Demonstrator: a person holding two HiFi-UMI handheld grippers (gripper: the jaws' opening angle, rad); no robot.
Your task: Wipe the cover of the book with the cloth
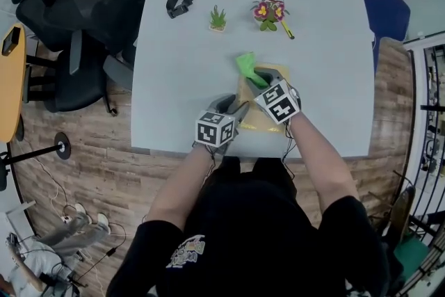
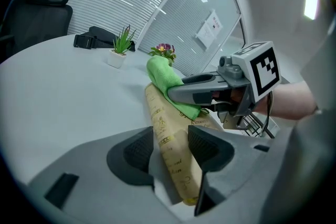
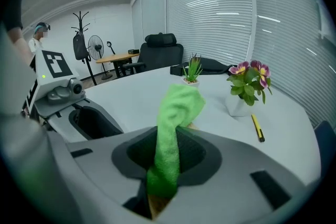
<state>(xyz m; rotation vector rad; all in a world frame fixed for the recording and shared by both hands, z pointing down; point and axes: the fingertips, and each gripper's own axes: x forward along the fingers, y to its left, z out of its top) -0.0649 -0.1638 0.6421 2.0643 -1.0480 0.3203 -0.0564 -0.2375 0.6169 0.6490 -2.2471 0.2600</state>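
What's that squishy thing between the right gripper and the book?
The green cloth. The left gripper view shows it held by the right gripper, with its lower end lying on the tan cover of the book.

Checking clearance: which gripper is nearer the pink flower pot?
Right. The right gripper, holding the cloth on the book, is on the flower pot's near side; the left gripper clamps the book's edge farther back, toward the person.
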